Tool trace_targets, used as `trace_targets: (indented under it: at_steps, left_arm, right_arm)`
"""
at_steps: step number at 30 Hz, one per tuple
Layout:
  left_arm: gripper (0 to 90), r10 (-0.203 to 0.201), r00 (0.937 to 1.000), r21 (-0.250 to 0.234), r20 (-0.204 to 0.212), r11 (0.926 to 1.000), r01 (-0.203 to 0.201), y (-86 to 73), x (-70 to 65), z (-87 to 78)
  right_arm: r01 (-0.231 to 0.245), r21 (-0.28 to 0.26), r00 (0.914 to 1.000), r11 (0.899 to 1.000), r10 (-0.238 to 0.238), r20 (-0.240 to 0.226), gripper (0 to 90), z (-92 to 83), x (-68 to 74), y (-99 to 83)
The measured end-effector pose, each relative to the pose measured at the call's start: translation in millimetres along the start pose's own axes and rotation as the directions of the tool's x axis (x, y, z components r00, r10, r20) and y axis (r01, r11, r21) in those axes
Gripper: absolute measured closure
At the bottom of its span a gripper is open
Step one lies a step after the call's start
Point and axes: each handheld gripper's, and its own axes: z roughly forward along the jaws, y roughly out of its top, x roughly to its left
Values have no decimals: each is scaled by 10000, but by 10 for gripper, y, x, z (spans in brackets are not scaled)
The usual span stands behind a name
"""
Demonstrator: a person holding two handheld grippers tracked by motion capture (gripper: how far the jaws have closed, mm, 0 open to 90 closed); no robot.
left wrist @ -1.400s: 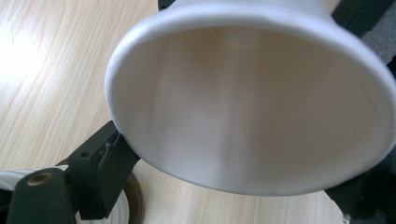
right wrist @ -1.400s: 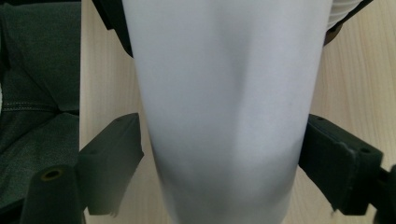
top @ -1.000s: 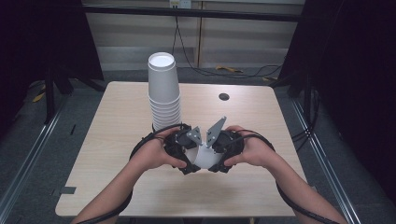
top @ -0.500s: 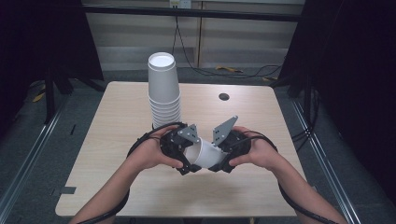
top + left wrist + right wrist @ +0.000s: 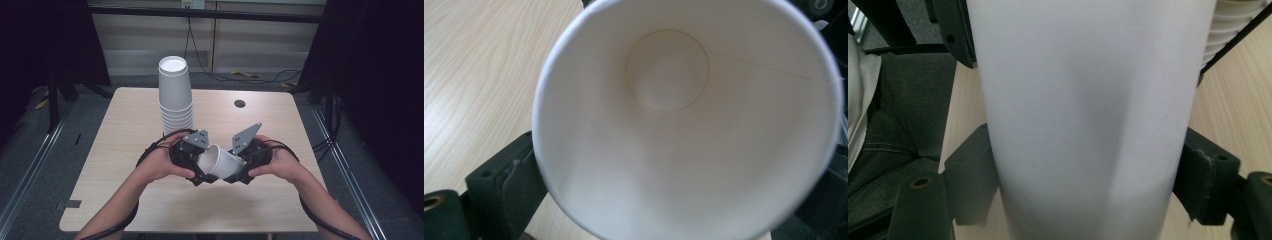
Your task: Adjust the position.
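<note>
One cup (image 5: 220, 162), one cup stack (image 5: 176, 95)

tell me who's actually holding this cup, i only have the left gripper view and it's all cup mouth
Observer: The right gripper is. Its jaws press on both sides of the paper cup.
Operator: and the left one
Observer: The left gripper sits at the cup's mouth. Its jaws have just been opening and now stand apart outside the rim.
Operator: where's the stack
Observer: The cup stack stands upright on the table, on the far side of both grippers.
</note>
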Motion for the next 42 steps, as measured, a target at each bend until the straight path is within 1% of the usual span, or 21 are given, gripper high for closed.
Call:
trace_targets:
  at_steps: [1,4,6,8,10,14,15,17,18,21,23,25,27,28,29,31,34,36,39,41,42]
  left_arm:
    - [35,-52,10000,-49,25,10000,52,-5,3,6]
    - [37,-175,9998,-133,105,9998,177,-16,12,7]
    - [51,-207,9996,-197,186,9996,211,-22,18,7]
    - [73,-275,9995,-89,152,9996,276,-22,22,-1]
    - [78,-421,9989,-161,188,9990,424,-26,23,1]
    - [94,-329,9994,37,106,9995,329,-9,24,-6]
    - [100,-445,9989,-55,121,9990,446,-7,17,2]
    - [108,-384,9993,172,43,9991,383,10,15,-9]
    - [112,-429,9991,87,15,9990,429,15,12,-8]
    - [119,-259,9996,289,-64,9992,261,36,12,-20]
    - [120,-261,9996,433,-95,9987,265,49,4,-25]
    - [121,-280,9995,422,-136,9987,285,56,0,-23]
    - [121,-146,9996,589,-232,9981,160,65,-2,-30]
    - [121,-204,9993,669,-310,9975,224,65,-4,-31]
    - [121,-195,9992,799,-339,9966,222,66,1,-38]
    - [121,-280,9988,924,-402,9952,316,64,12,-52]
    - [121,-362,9973,1195,-639,9919,436,54,23,-62]
    - [121,-506,9960,1357,-734,9889,602,46,26,-60]
    - [120,-653,9951,1516,-737,9855,759,40,29,-55]
    - [120,-618,9948,1712,-809,9824,750,37,30,-38]
    - [120,-618,9948,1712,-809,9824,750,37,30,-38]
  right_arm:
    - [-65,-43,10000,10000,65,-24,227,5,4,-1]
    - [58,-142,10000,9999,-59,-74,227,16,3,0]
    - [-16,-242,9999,9997,14,-107,227,23,3,-5]
    - [-36,-286,10000,9996,34,-79,226,27,-11,-18]
    - [-91,-307,9999,9995,87,-130,226,29,-15,-21]
    - [-161,-258,9998,9995,158,-127,228,46,-16,-19]
    - [-236,-227,9996,9995,232,-158,228,53,-14,-21]
    - [-250,-213,9996,9995,246,-159,228,69,-15,-22]
    - [-270,-240,9995,9993,266,-152,228,74,-16,-24]
    - [-338,-368,9993,9988,333,-143,228,87,-17,-33]
    - [-368,-359,9993,9987,364,-120,226,95,-13,-34]
    - [-452,-377,9989,9983,448,-104,223,98,-13,-36]
    - [-552,-450,9984,9975,546,-148,186,101,-17,-45]
    - [-655,-376,9978,9971,651,-124,157,103,-19,-53]
    - [-717,-276,9974,9970,716,-60,151,101,-17,-65]
    - [-754,-290,9971,9967,756,48,136,96,-23,-106]
    - [-871,-278,9961,9958,875,138,135,82,-34,-197]
    - [-1041,-319,9944,9941,1047,164,135,73,-44,-264]
    - [-1290,-261,9905,9913,1301,452,134,66,-61,-365]
    - [-1490,-333,9860,9883,1510,703,133,66,-72,-433]
    - [-1490,-333,9860,9883,1510,703,133,66,-72,-433]
